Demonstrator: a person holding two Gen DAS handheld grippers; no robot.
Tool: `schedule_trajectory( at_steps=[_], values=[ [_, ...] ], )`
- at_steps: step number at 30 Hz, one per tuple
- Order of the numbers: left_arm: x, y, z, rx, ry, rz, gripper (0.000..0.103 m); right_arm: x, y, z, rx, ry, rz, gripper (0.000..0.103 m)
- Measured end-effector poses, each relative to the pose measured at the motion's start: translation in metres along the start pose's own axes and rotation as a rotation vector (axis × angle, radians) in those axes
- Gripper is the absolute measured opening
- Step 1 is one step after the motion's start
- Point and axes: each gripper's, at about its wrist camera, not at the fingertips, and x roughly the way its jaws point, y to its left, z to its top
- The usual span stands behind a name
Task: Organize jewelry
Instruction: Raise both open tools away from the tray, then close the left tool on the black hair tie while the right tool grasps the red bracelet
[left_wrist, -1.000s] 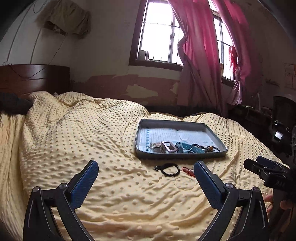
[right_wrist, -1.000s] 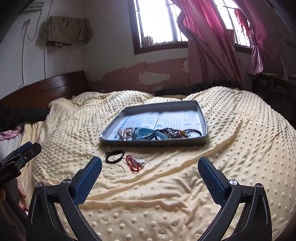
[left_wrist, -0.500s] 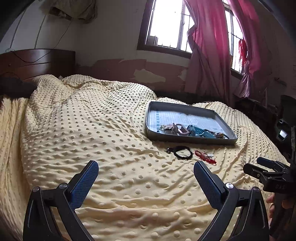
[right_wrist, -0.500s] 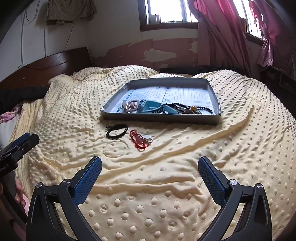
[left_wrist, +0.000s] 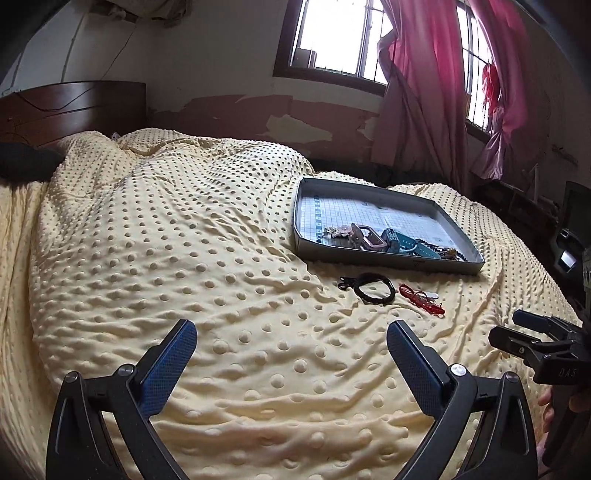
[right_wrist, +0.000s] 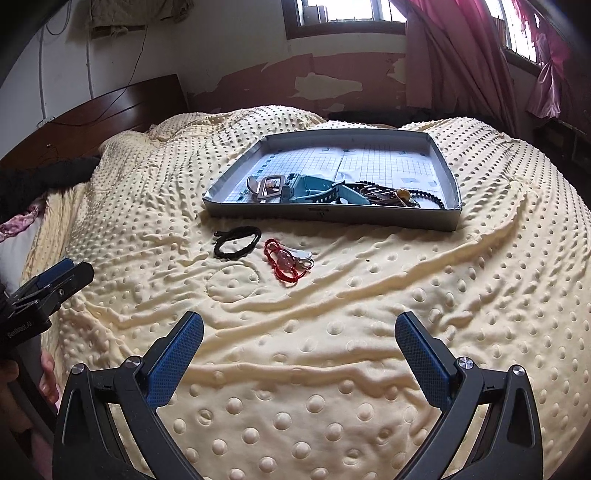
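Evidently both tools have dipped and closed in over the last second: the tray (right_wrist: 332, 216) and the two loose pieces now sit lower and larger ahead of the fingers than they did, though nothing on the bed has been touched or shifted. I take this as the approach to a first pickup, with the sorting itself not yet begun.

Ahead of the right gripper (right_wrist: 299, 339), slightly to its left, lie a black cord bracelet (right_wrist: 236, 242) and just beside it a red cord bracelet (right_wrist: 282, 260) with a small pale charm, both on the dimpled yellow blanket (right_wrist: 369, 369), just short of the tray's near wall. From the left gripper (left_wrist: 291, 347) the same pair sits ahead and to the right. Both grippers are spread wide, holding nothing.

Inside the tray, a heap along the near wall: a teal strap (right_wrist: 325, 190), a metal buckle piece (right_wrist: 269, 186), dark beads (right_wrist: 428, 195) trailing to the right. The cords look limp and thin, sunk slightly into soft fabric, so a pinch may catch blanket too.
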Motion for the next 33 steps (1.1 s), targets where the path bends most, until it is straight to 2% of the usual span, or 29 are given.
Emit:
schedule_trajectory(
  at_steps=[3,5,10,16,18,19,22,25,28,31,33],
  values=[
    [0.012,-0.004,0.005,0.018,0.021,-0.016,0.103,0.009,-0.004,0.008,-0.015,0.034,-0.007,0.102],
    [0.021,-0.008,0.007,0.030,0.040,-0.001,0.103,0.014,-0.008,0.015,-0.032,0.053,-0.009,0.102],
    [0.037,-0.019,0.015,0.091,0.072,-0.021,0.103,0.019,-0.013,0.030,-0.084,0.059,0.033,0.102],
    [0.066,-0.024,0.032,0.023,0.128,-0.119,0.103,0.030,-0.014,0.037,-0.177,0.065,0.050,0.101],
    [0.076,-0.026,0.035,0.011,0.146,-0.146,0.096,0.032,-0.014,0.038,-0.203,0.057,0.053,0.101],
    [0.080,-0.027,0.036,0.006,0.157,-0.159,0.089,0.033,-0.014,0.039,-0.212,0.053,0.057,0.097],
    [0.092,-0.030,0.036,-0.012,0.185,-0.207,0.079,0.040,-0.014,0.041,-0.216,0.062,0.075,0.081],
    [0.102,-0.034,0.031,-0.028,0.213,-0.271,0.070,0.048,-0.010,0.040,-0.220,0.087,0.098,0.075],
    [0.109,-0.037,0.028,-0.036,0.240,-0.319,0.059,0.051,-0.001,0.035,-0.264,0.093,0.102,0.059],
    [0.113,-0.035,0.030,-0.057,0.255,-0.360,0.051,0.053,0.002,0.034,-0.278,0.102,0.103,0.056],
    [0.118,-0.034,0.032,-0.078,0.270,-0.391,0.048,0.053,0.001,0.034,-0.274,0.101,0.105,0.047]
  ],
)
